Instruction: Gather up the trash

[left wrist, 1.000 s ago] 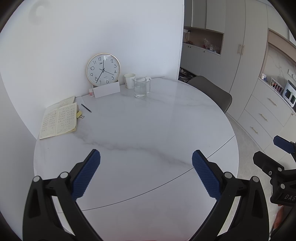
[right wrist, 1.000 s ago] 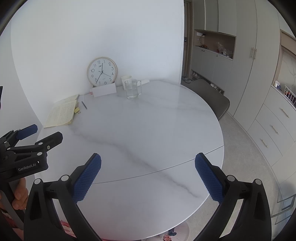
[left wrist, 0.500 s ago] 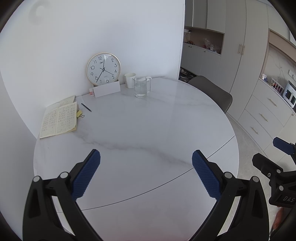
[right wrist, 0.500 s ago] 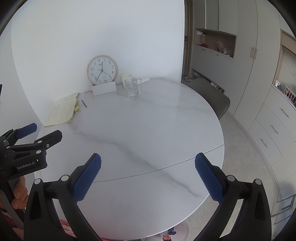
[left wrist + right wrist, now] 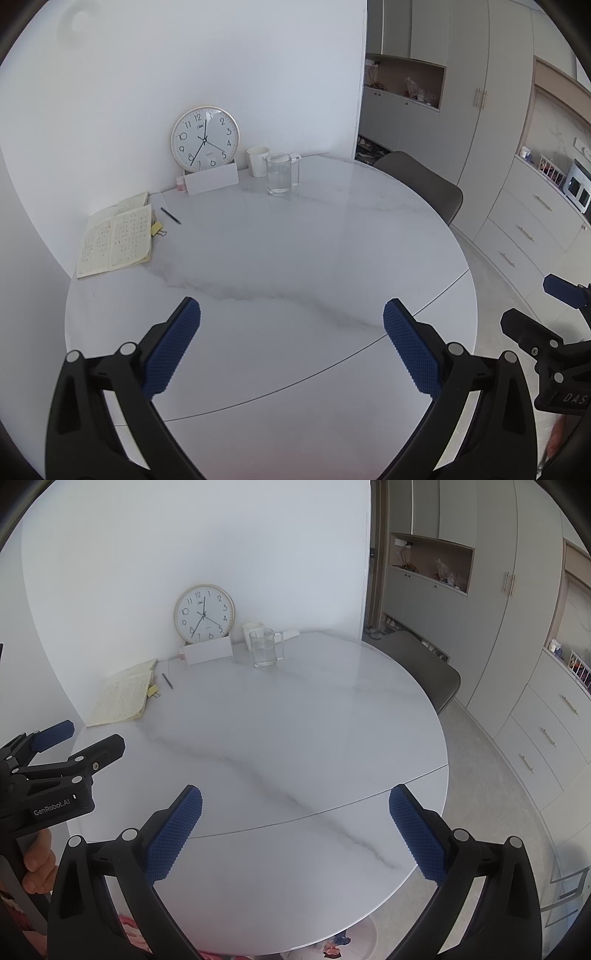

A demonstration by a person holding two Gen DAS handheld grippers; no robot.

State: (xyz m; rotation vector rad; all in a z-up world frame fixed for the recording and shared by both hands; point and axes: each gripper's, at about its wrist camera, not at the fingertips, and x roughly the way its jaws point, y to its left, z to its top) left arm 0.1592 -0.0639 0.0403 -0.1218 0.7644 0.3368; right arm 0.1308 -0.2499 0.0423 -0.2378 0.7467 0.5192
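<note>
A round white marble-patterned table (image 5: 280, 258) with a thin seam across its near part fills both views, set against a white wall. A grey upholstered chair (image 5: 421, 184) is tucked at its far right edge. Above the near rim, the left gripper (image 5: 291, 334) and the right gripper (image 5: 295, 818) are held with their blue ribbed pads spread wide, nothing between them. At the back of the table a round white clock with a pale gold rim (image 5: 205, 139) is leaned on the wall behind a white card (image 5: 211, 178). An open yellowish notebook (image 5: 116, 240) lies at the left. A clear glass pitcher (image 5: 279, 174) stands just beside a white paper cup (image 5: 258, 160). A dark pen (image 5: 170, 215) and a small yellow binder clip (image 5: 157, 229) lie near the notebook. No piece of trash can be told apart on the table.
</note>
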